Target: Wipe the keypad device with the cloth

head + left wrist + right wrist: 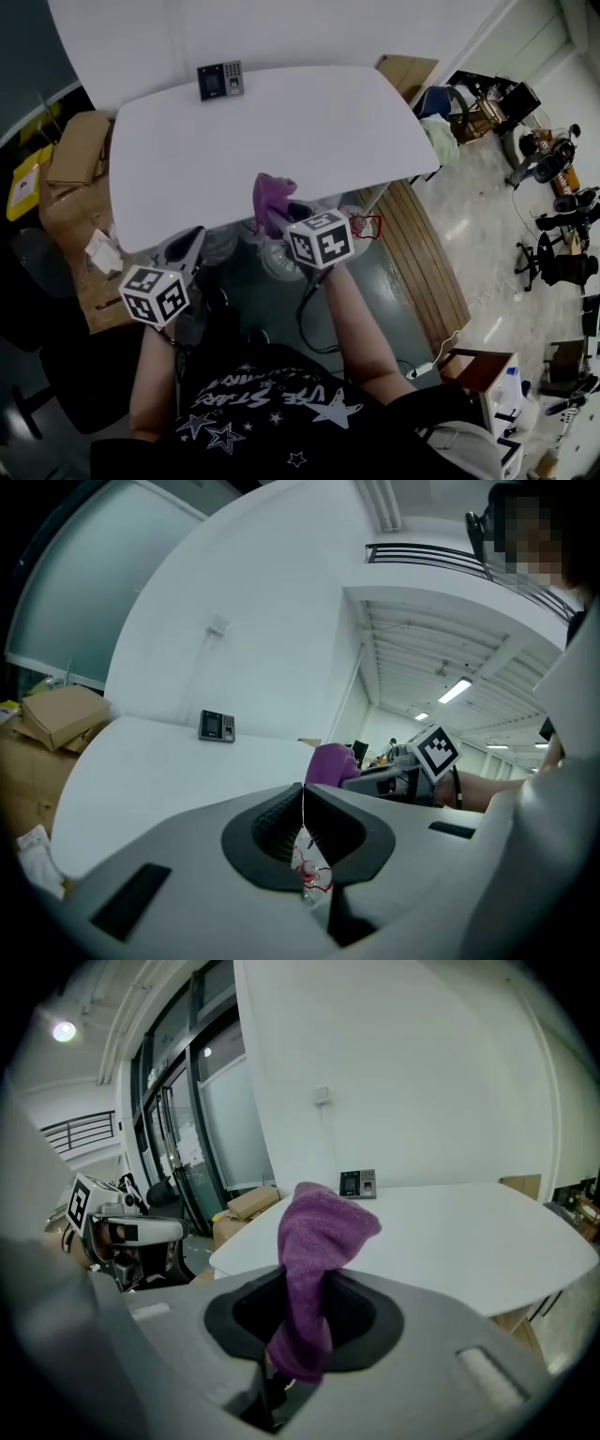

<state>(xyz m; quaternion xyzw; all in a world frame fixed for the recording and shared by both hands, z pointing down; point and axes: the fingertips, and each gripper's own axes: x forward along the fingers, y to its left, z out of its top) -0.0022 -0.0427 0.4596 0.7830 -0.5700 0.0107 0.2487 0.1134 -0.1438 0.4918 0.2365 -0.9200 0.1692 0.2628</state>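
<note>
The keypad device (221, 80) is a small dark box standing at the far edge of the white table (281, 141); it also shows in the left gripper view (217, 726) and the right gripper view (358, 1183). My right gripper (274, 214) is shut on a purple cloth (271, 195), which sticks up out of its jaws (314, 1260) at the table's near edge. My left gripper (187, 246) is held off the table's near left corner, its jaws pressed together with nothing between them. The cloth (330, 763) is visible past the left gripper's jaws.
Cardboard boxes (70, 159) are stacked left of the table. A wooden panel (422, 253) and a brown box (405, 73) lie to the right, with chairs and equipment (553, 216) further right. The person's arms and dark star-print shirt (272, 412) fill the near foreground.
</note>
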